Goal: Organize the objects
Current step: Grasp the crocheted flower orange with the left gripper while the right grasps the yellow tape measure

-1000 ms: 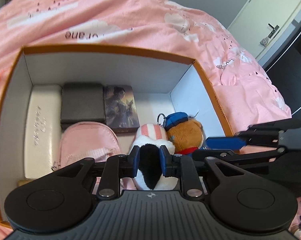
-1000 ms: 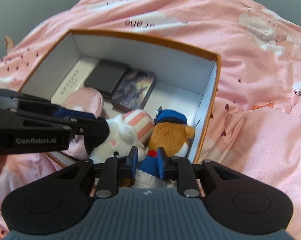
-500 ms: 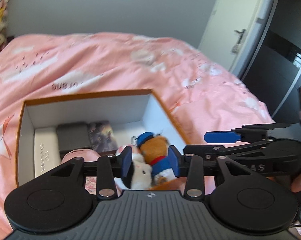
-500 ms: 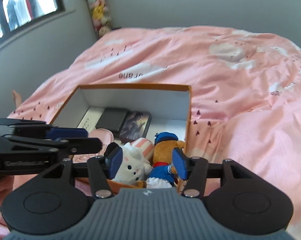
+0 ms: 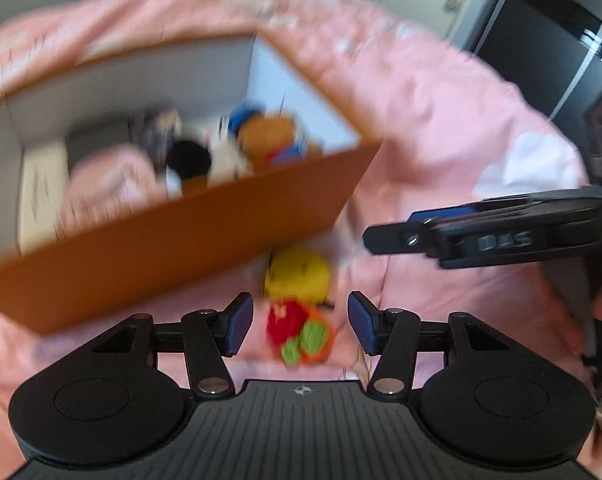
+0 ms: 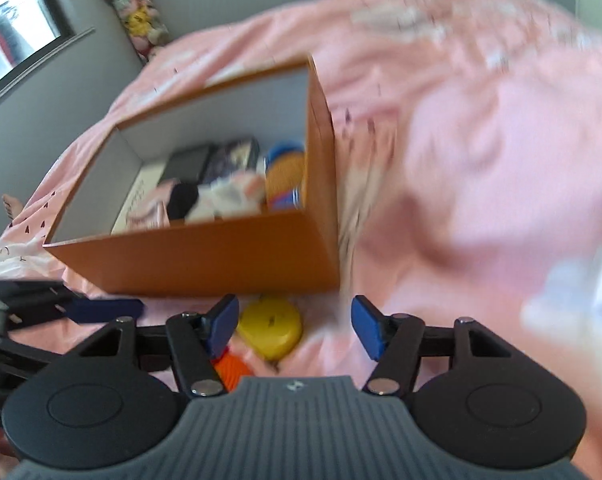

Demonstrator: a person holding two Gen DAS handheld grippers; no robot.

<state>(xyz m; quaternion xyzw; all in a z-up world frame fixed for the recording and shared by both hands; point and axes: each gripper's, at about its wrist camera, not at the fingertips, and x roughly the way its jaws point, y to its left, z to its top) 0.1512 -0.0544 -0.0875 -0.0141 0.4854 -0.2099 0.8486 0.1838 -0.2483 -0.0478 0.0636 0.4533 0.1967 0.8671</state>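
One orange box [image 5: 189, 248] on the pink bedspread [image 5: 441, 128], open-topped, white inside. Both views motion-blurred.

Inside, counted: two plush toys at the near right corner, one white with a black patch [image 5: 205, 160], one brown bear with blue cap [image 5: 269, 136]; one pink pouch [image 5: 105, 184] against the near wall; one white case [image 5: 41, 184] along the left wall; one dark case [image 6: 187, 164] and one picture tin [image 6: 233, 156] toward the far wall.

Outside, one further plush toy [image 5: 297, 300] on the bedspread, just beside the box's near right corner: yellow head, red middle, orange-and-green lower part. Details too blurred to read.

Left gripper [image 5: 299, 326]: jaws opening, plush between the blue pads but untouched, nothing grasped.
Right gripper [image 6: 293, 326]: released, jaws apart, yellow head just inside the left pad, not pinched.
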